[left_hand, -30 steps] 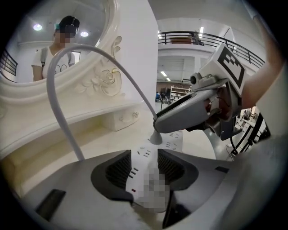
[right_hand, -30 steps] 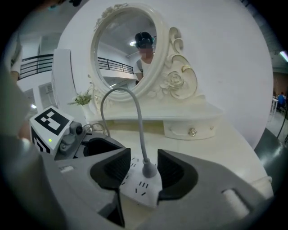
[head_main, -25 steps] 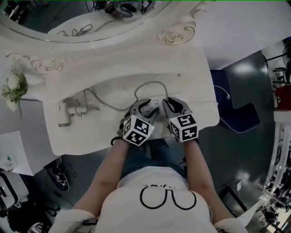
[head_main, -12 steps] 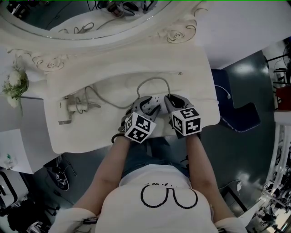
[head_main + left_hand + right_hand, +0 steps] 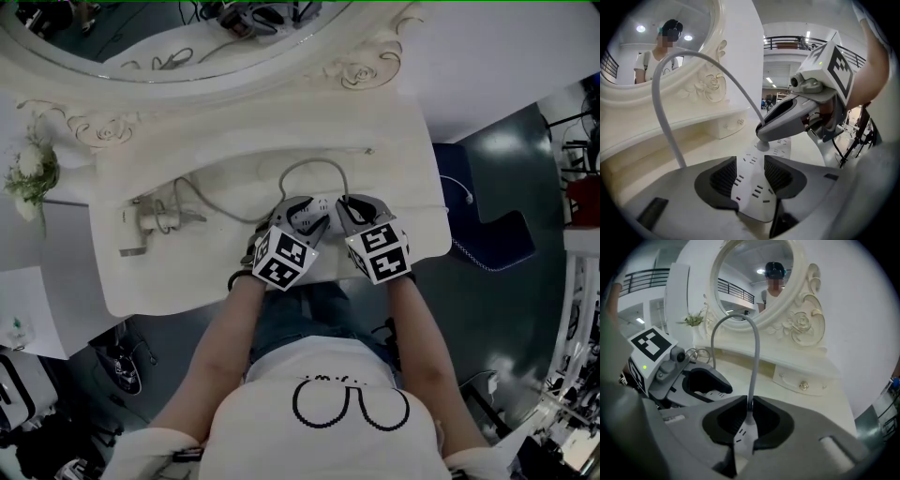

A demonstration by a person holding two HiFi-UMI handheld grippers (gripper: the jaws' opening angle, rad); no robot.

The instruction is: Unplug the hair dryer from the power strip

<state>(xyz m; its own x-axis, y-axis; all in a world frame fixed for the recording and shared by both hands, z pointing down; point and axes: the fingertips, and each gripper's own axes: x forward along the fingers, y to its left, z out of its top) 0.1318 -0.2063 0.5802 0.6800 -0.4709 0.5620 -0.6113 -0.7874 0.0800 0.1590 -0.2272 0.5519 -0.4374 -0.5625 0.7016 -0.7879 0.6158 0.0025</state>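
In the head view the power strip (image 5: 324, 202) lies almost wholly under the left gripper (image 5: 309, 214) and the right gripper (image 5: 349, 207), with only a white sliver showing between them. The plug (image 5: 762, 145) at the strip's far end is largely covered by the right gripper's jaws, which have just been closing on it. The strip's near end runs out of sight beneath the left gripper's body. Far to the left of the strip, the hair dryer (image 5: 141, 225) is too small to make out in detail. Beyond the strip, the mirror (image 5: 216, 77) is cut off by the top edge.
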